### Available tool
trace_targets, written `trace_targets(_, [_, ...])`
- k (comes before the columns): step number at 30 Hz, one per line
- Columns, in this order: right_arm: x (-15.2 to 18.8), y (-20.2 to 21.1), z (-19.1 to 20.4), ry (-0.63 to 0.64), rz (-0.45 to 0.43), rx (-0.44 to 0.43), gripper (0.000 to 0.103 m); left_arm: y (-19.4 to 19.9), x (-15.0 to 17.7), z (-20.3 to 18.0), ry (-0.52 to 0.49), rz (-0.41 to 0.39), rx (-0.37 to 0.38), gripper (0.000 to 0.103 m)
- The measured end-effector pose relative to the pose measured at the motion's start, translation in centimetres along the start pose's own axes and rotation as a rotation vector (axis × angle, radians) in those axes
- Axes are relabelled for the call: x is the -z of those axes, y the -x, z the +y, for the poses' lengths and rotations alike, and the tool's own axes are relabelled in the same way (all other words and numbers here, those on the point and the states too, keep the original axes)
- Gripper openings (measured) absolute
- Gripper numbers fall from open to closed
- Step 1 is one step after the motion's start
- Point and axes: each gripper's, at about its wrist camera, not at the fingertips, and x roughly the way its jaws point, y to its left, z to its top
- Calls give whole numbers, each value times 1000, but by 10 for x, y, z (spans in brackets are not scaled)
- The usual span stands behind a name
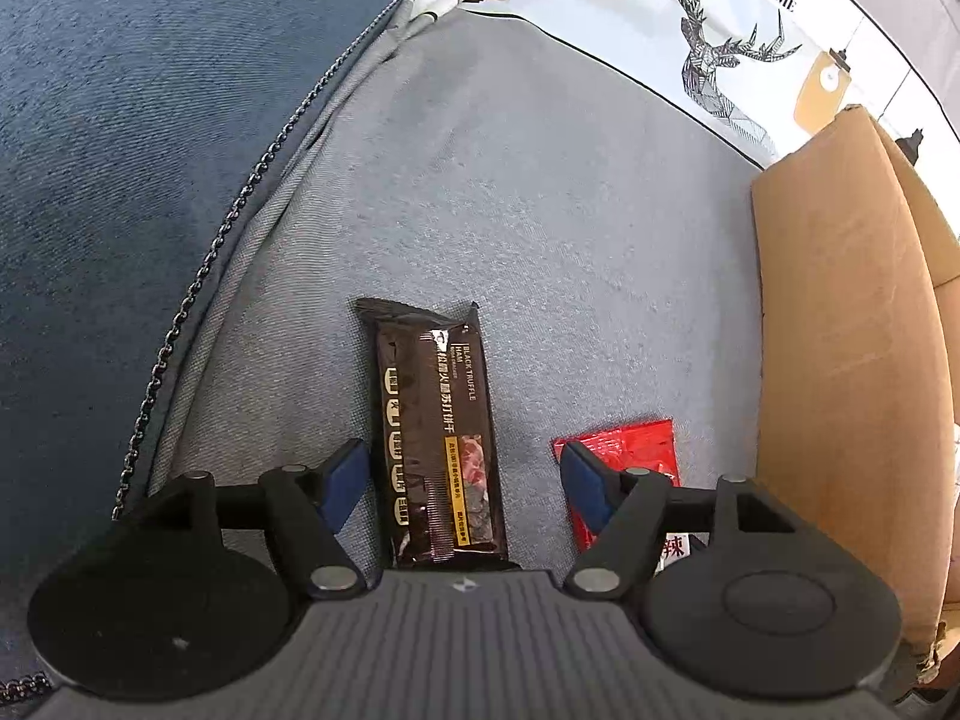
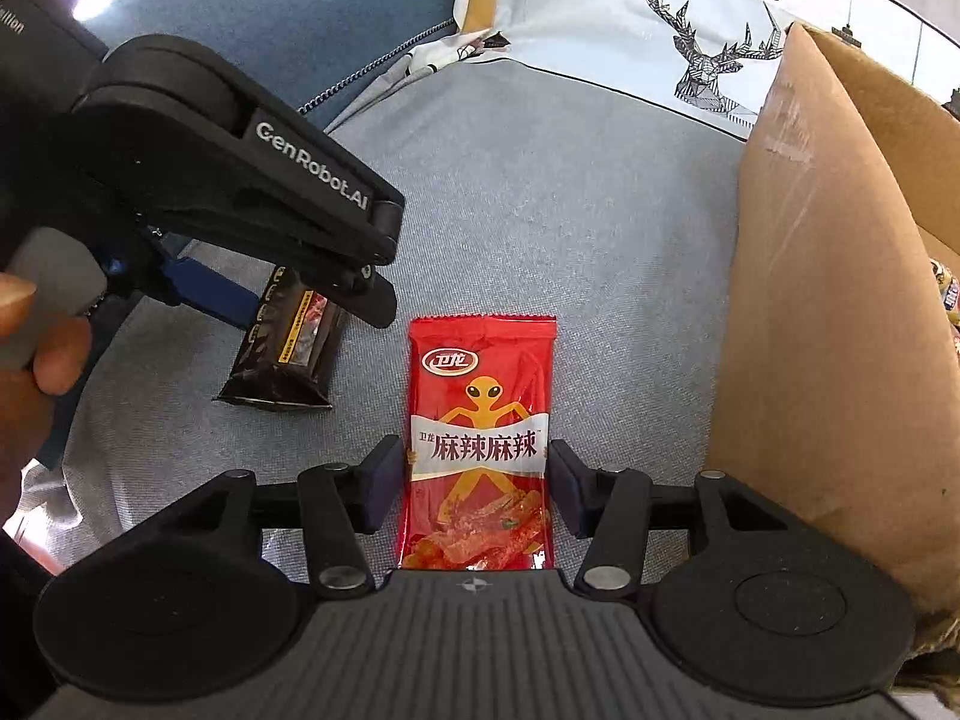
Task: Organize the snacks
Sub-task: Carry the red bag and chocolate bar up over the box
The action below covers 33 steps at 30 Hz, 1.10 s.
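Observation:
A black cracker packet (image 1: 435, 438) lies on the grey sofa seat between the open fingers of my left gripper (image 1: 462, 474); it also shows in the right wrist view (image 2: 288, 354). A red spicy-snack packet (image 2: 480, 444) lies flat between the open fingers of my right gripper (image 2: 474, 483), its edges close to both pads; it also shows in the left wrist view (image 1: 630, 450). Neither packet is lifted. The left gripper (image 2: 336, 276) shows in the right wrist view, tilted down over the black packet.
A cardboard box (image 2: 840, 312) stands at the right on the seat, also in the left wrist view (image 1: 840, 324), with some packets barely visible inside. A white deer-print cushion (image 2: 660, 18) lies behind. A blue backrest (image 1: 120, 120) rises at the left.

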Motion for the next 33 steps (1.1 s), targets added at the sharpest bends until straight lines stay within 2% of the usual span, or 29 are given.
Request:
trace_targets(11, [2,0,1,11,-9,6,49,-5,1,-5,-29,4,-20,76])
trace_targets(12, [2,0,1,11,-10,7,49,-5,1,-7,-41,3,-29,73])
trace_targets(14, [2,2,1,6,-16,9,48,-6,2,-12,-73,-5,-59,61])
trace_targets(15, [2,3,2,3,-21,9,48,-6,2,-14,-87,-12,-82,49])
trace_targets(16, [1,5,2,0,-28,8,48,-5,2,-15,-99,-21,-100,42])
trace_targets(28, [-2,44,8,53,-172,39,47,18,5,-16,-80,-127,-38,42])
trace_targets(31, [-3,56,7,59,-210,39,46,29,4,-15,-58,-179,-18,42])
trace_targets(33, [-4,66,4,44,-229,23,46,40,5,-16,-52,-242,-28,42])
